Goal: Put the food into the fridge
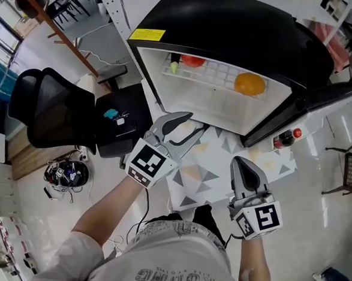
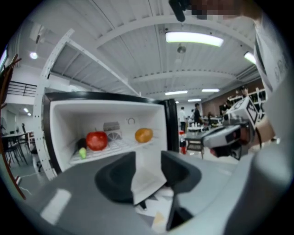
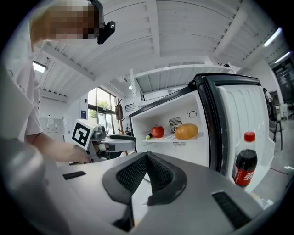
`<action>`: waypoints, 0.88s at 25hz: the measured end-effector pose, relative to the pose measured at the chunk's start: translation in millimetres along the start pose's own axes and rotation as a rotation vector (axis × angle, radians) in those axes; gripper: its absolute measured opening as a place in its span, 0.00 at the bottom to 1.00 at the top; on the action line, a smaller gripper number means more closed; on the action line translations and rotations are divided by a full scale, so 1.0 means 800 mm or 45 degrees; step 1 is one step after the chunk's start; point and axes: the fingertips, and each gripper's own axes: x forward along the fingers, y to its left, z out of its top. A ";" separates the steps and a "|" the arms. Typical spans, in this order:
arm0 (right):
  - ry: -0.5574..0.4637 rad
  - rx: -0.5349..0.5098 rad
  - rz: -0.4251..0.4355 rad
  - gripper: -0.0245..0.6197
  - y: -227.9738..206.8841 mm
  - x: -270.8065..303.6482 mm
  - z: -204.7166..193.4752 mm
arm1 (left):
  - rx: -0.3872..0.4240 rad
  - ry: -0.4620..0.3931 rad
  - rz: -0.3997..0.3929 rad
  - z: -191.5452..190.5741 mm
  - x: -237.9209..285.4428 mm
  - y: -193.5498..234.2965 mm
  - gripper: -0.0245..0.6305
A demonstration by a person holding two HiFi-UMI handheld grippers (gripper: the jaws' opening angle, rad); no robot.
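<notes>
On your left stands a black office chair (image 1: 49,107), with a tangle of cables (image 1: 67,174) near it. A triangle-patterned mat (image 1: 201,171) lies before you.

- I see the apple (image 1: 192,61) left of the orange (image 1: 249,84), both on the shelf (image 1: 220,74) inside the fridge (image 1: 232,27).
- The bottle (image 3: 245,166) stands in the door (image 1: 310,110), right of them.
</notes>
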 end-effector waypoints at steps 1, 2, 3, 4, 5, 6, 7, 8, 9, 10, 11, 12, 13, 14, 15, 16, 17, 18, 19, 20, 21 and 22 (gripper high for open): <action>-0.003 -0.005 -0.002 0.04 0.002 0.000 0.002 | -0.014 -0.002 0.006 -0.003 -0.006 -0.001 0.30; -0.005 -0.010 -0.004 0.04 0.004 0.000 0.003 | -0.027 -0.004 0.012 -0.006 -0.012 -0.002 0.29; -0.006 -0.014 -0.005 0.04 0.006 0.000 0.004 | -0.040 -0.004 0.018 -0.009 -0.017 -0.003 0.27; -0.008 -0.018 -0.006 0.04 0.008 0.000 0.005 | -0.052 -0.004 0.023 -0.013 -0.022 -0.004 0.26; -0.009 -0.022 -0.007 0.04 0.010 0.000 0.006 | -0.062 -0.005 0.028 -0.017 -0.027 -0.005 0.25; -0.009 -0.027 -0.008 0.04 0.012 0.000 0.007 | -0.072 -0.007 0.032 -0.019 -0.032 -0.006 0.24; -0.010 -0.031 -0.009 0.04 0.014 0.000 0.008 | -0.080 -0.009 0.037 -0.021 -0.036 -0.007 0.22; -0.010 -0.035 -0.010 0.04 0.016 0.000 0.008 | -0.086 -0.012 0.041 -0.022 -0.041 -0.008 0.21; -0.011 -0.039 -0.012 0.04 0.017 0.001 0.009 | -0.089 -0.014 0.045 -0.023 -0.045 -0.008 0.20; -0.012 -0.044 -0.016 0.04 0.018 0.001 0.010 | -0.092 -0.016 0.050 -0.025 -0.048 -0.008 0.19; -0.015 -0.048 -0.019 0.04 0.019 0.001 0.011 | -0.097 -0.019 0.055 -0.026 -0.051 -0.008 0.17; -0.017 -0.054 -0.022 0.04 0.020 0.002 0.012 | -0.102 -0.022 0.060 -0.028 -0.054 -0.008 0.16; -0.019 -0.059 -0.024 0.04 0.021 0.002 0.013 | -0.108 -0.026 0.065 -0.029 -0.057 -0.007 0.15; -0.019 -0.063 -0.026 0.04 0.021 0.003 0.013 | -0.114 -0.027 0.069 -0.031 -0.060 -0.006 0.14; -0.019 -0.065 -0.028 0.04 0.021 0.003 0.014 | -0.121 -0.026 0.071 -0.033 -0.062 -0.005 0.13; -0.019 -0.067 -0.030 0.04 0.021 0.004 0.014 | -0.127 -0.025 0.074 -0.035 -0.064 -0.004 0.12; -0.020 -0.068 -0.032 0.04 0.021 0.005 0.015 | -0.131 -0.023 0.076 -0.036 -0.065 -0.003 0.11; -0.020 -0.069 -0.034 0.04 0.021 0.006 0.016 | -0.134 -0.023 0.079 -0.036 -0.067 -0.002 0.10; -0.021 -0.071 -0.037 0.04 0.021 0.007 0.016 | -0.135 -0.025 0.081 -0.036 -0.069 -0.001 0.10; -0.021 -0.073 -0.039 0.04 0.021 0.008 0.018 | -0.135 -0.027 0.082 -0.036 -0.070 0.000 0.09; -0.022 -0.077 -0.041 0.04 0.021 0.009 0.019 | -0.135 -0.029 0.082 -0.035 -0.071 0.000 0.08; -0.023 -0.081 -0.042 0.04 0.021 0.010 0.020 | -0.136 -0.031 0.082 -0.034 -0.072 0.000 0.08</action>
